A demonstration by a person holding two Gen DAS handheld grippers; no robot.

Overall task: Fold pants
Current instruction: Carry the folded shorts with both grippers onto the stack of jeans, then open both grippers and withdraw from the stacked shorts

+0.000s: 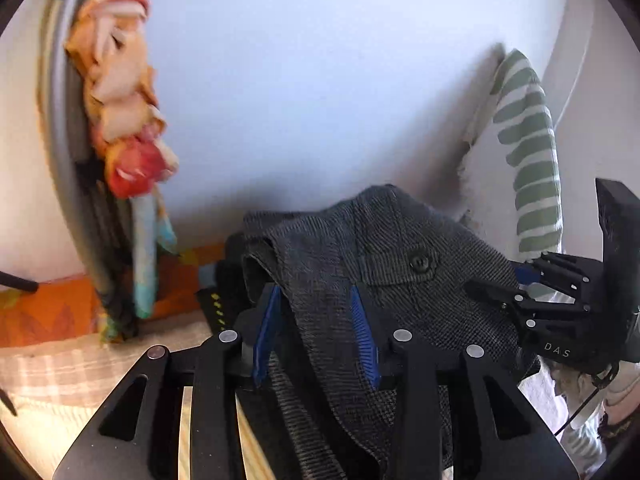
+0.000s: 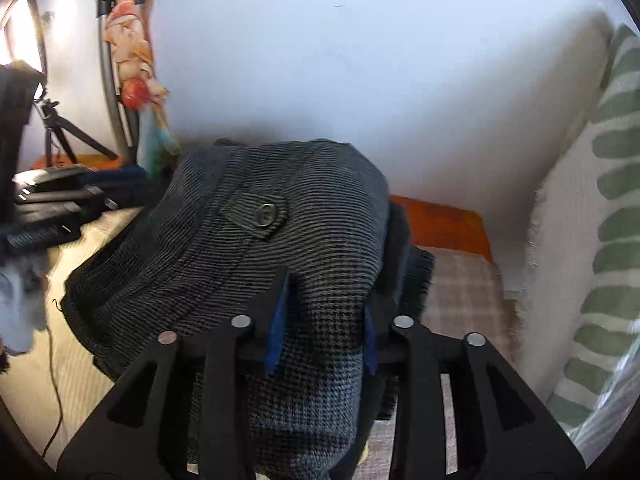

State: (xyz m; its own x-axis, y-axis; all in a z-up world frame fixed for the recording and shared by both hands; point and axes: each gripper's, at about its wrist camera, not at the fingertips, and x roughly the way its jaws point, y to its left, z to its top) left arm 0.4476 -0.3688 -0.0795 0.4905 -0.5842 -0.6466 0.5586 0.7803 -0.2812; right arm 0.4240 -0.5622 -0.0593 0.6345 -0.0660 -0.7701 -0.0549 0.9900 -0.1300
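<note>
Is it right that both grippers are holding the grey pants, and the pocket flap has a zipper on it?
Not quite. Both the left gripper and right gripper hold the grey pants, but the pocket flap has a button, not a zipper; the right wrist view shows it.

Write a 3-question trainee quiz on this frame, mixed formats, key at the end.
1. True or false: both the left tool and the right tool have the grey pants between their blue pads.
2. Multiple choice: what sits on the pocket flap of the pants? A) a zipper B) a dark button C) a paper tag
3. Fill in: the pillow on the right of the right wrist view is cream with ____ stripes.

Key: 1 true; 2 B; 3 green
</note>
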